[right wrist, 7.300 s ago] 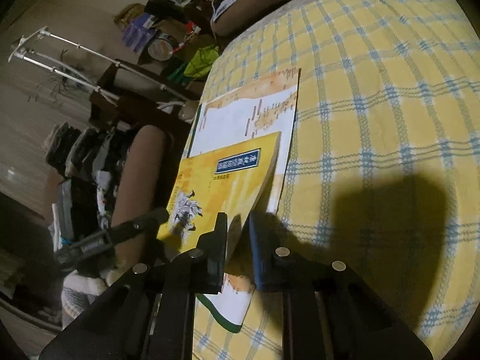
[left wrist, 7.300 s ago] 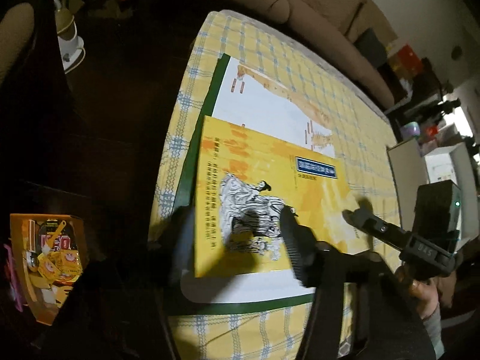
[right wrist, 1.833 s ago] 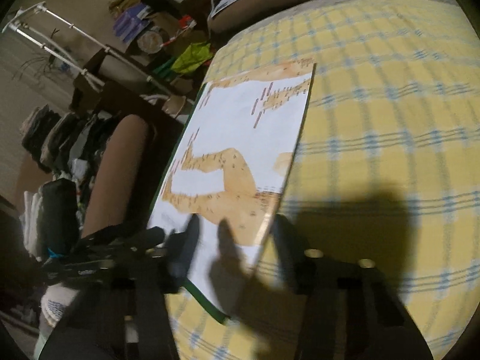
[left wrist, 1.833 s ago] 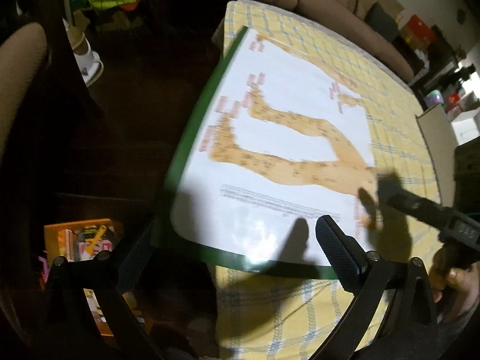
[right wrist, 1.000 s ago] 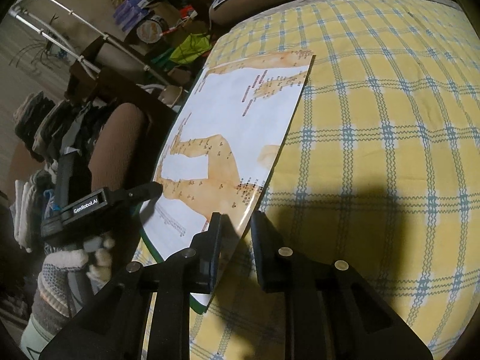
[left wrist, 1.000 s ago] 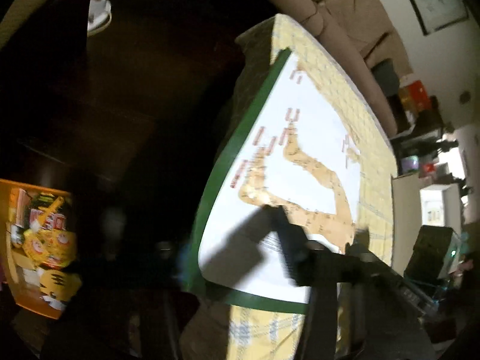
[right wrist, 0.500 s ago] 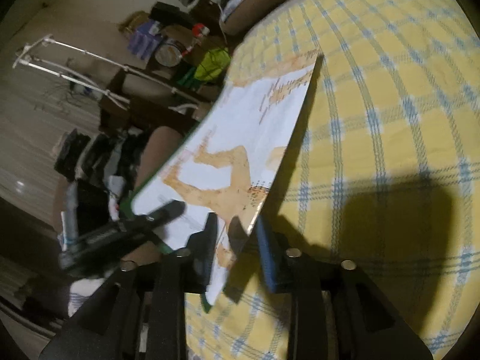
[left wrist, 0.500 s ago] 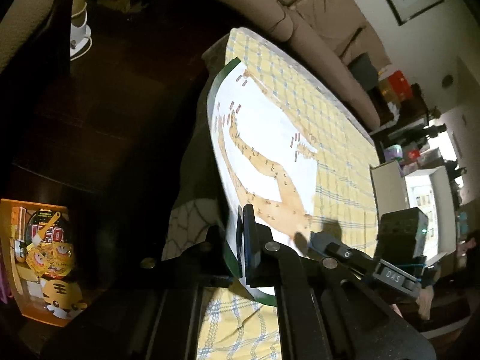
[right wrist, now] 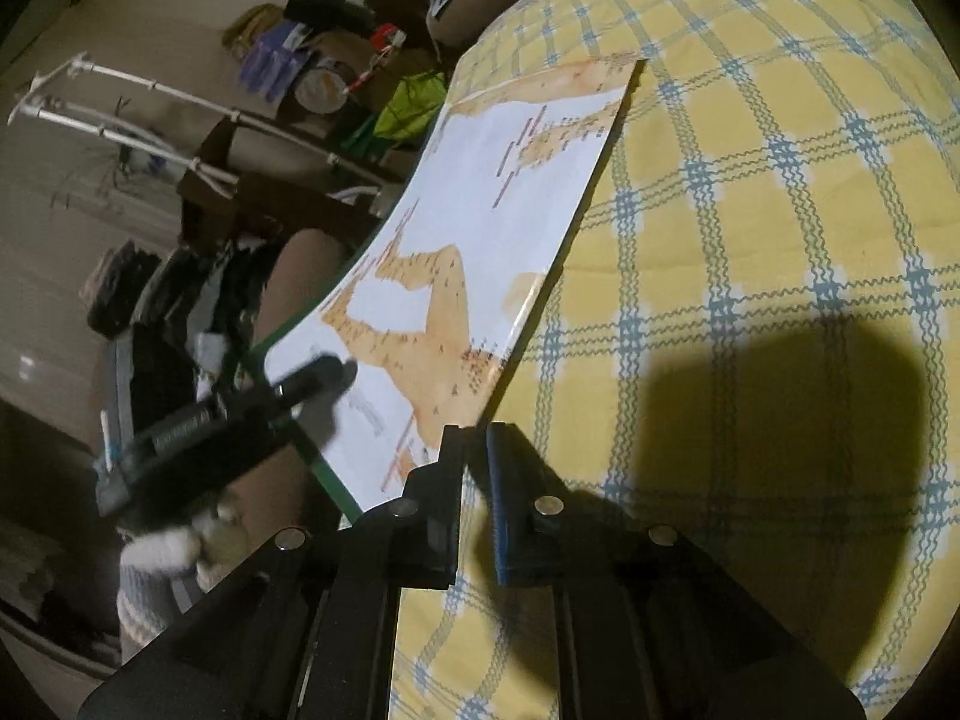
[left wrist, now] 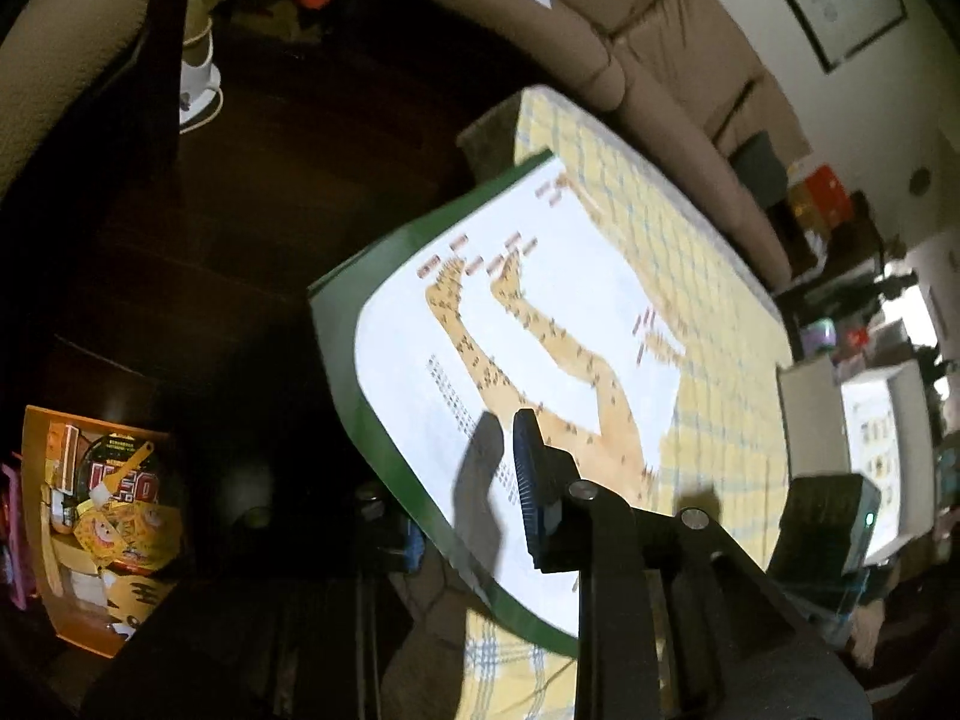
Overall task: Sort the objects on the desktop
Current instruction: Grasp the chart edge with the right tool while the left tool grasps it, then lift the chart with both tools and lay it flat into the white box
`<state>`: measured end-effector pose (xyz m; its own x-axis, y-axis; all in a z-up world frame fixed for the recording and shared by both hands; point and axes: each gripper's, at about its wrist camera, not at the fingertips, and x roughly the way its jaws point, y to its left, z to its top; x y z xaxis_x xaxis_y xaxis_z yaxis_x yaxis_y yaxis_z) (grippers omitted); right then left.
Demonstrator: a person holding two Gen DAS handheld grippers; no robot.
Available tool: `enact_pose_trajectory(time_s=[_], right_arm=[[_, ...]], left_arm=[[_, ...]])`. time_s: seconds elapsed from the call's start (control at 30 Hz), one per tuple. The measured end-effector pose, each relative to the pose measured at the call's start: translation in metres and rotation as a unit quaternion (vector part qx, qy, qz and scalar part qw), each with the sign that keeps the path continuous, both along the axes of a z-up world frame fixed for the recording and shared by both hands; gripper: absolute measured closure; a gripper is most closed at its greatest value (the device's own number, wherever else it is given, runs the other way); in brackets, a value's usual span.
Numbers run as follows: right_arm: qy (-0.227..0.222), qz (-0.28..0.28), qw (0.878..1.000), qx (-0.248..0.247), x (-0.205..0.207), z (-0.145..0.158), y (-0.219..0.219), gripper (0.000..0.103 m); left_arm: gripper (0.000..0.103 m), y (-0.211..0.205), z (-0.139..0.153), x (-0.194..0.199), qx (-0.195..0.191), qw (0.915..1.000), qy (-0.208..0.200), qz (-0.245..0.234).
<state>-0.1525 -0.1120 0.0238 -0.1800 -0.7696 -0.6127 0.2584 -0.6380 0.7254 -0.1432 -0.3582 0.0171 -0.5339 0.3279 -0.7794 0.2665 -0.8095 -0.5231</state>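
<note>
Tongs (right wrist: 474, 438) on unreadably printed chart (right wrist: 480, 228)

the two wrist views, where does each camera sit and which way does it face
Left wrist: rides on the left tool, looking down over the chart's green-edged near corner toward a sofa; its fingers straddle that edge, jaws opening.
Right wrist: rides on the right tool, looking across the checked tablecloth toward room clutter; jaws shut at the chart's edge.
Shared: the chart, the tablecloth, and each view shows the other tool.
</note>
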Motion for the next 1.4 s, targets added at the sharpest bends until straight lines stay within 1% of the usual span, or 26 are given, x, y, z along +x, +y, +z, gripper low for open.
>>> enact_pose_trajectory(time_s=[0.07,0.17,0.2,0.23,0.27,0.3,0.33,0.37,0.4,0.43,0.47,0.53,0.57,0.6,0.63,0.67,0.7,0.77,0.87,0.97,1.07,1.13,1.23,1.3,1.4], right_arm=[[0.007,0.009,1.000,0.009,0.002,0.002,-0.003,0.096],[0.002,0.014,1.000,0.004,0.004,0.005,-0.008,0.093],[-0.002,0.012,1.000,-0.007,0.006,0.006,-0.006,0.093],[-0.005,0.009,1.000,-0.016,0.008,0.006,-0.006,0.089],[-0.006,0.006,1.000,-0.024,0.011,0.007,-0.004,0.080],[-0.007,0.001,1.000,-0.028,0.014,0.006,-0.001,0.074],[-0.010,-0.003,0.999,-0.035,0.016,0.005,0.001,0.064],[-0.016,-0.008,0.999,-0.045,0.017,0.003,0.004,0.058],[-0.024,-0.016,0.998,-0.060,0.017,0.000,0.007,0.055],[-0.032,-0.023,0.996,-0.076,0.018,-0.002,0.012,0.053],[-0.038,-0.033,0.994,-0.094,0.018,-0.005,0.017,0.052],[-0.051,-0.053,0.988,-0.139,0.016,-0.009,0.026,0.051],[-0.057,-0.061,0.984,-0.155,0.015,-0.011,0.031,0.051],[-0.058,-0.070,0.983,-0.160,0.014,-0.012,0.035,0.052],[-0.054,-0.068,0.983,-0.160,0.013,-0.011,0.037,0.063],[-0.049,-0.064,0.984,-0.156,0.012,-0.008,0.037,0.083],[-0.037,-0.057,0.988,-0.141,0.011,-0.003,0.037,0.090],[-0.009,-0.045,0.993,-0.108,0.013,0.009,0.039,0.090],[0.051,-0.025,0.998,-0.039,0.018,0.036,0.039,0.091],[0.092,-0.010,0.996,0.007,0.026,0.059,0.037,0.091],[0.124,-0.004,0.992,0.029,0.037,0.077,0.054,0.091],[0.145,0.005,0.989,0.042,0.043,0.091,0.069,0.091],[0.165,0.000,0.985,0.056,0.052,0.112,0.104,0.091],[0.177,-0.010,0.982,0.065,0.056,0.127,0.137,0.091],[0.193,-0.027,0.978,0.076,0.063,0.147,0.186,0.091]], left_arm=[[0.103,-0.001,0.005,0.000,-0.003,0.9999,0.013,0.000],[0.103,0.003,0.022,0.005,0.003,0.9992,0.040,0.003],[0.103,0.004,0.027,0.006,0.007,0.9989,0.047,0.001],[0.103,0.006,0.031,0.007,0.011,0.9986,0.052,-0.001],[0.103,0.009,0.035,0.007,0.019,0.9983,0.056,-0.004],[0.103,0.011,0.037,0.008,0.042,0.9974,0.059,-0.006],[0.103,0.012,0.037,0.008,0.062,0.9962,0.061,-0.006],[0.103,0.013,0.037,0.008,0.088,0.9941,0.063,-0.008],[0.103,0.015,0.037,0.009,0.109,0.9920,0.063,-0.010],[0.103,0.017,0.037,0.009,0.120,0.9908,0.061,-0.013],[0.103,0.020,0.036,0.008,0.126,0.9902,0.059,-0.017],[0.103,0.027,0.033,0.005,0.125,0.9905,0.049,-0.029],[0.103,0.030,0.031,0.004,0.123,0.9909,0.045,-0.033],[0.103,0.033,0.029,0.002,0.117,0.9917,0.041,-0.036],[0.103,0.036,0.030,0.001,0.111,0.9922,0.040,-0.039],[0.103,0.038,0.030,0.000,0.105,0.9928,0.039,-0.042],[0.103,0.041,0.031,-0.002,0.099,0.9933,0.038,-0.046],[0.103,0.047,0.034,-0.002,0.087,0.9940,0.040,-0.054],[0.102,0.064,0.046,0.001,0.050,0.9948,0.050,-0.073],[0.102,0.090,0.066,0.006,0.011,0.9926,0.074,-0.095],[0.102,0.118,0.085,0.014,-0.001,0.9891,0.097,-0.111],[0.102,0.144,0.096,0.018,-0.010,0.9857,0.112,-0.126],[0.102,0.185,0.107,0.021,-0.002,0.9815,0.123,-0.147],[0.102,0.218,0.118,0.022,-0.006,0.9768,0.132,-0.169],[0.102,0.271,0.137,0.022,0.003,0.9694,0.146,-0.197]])
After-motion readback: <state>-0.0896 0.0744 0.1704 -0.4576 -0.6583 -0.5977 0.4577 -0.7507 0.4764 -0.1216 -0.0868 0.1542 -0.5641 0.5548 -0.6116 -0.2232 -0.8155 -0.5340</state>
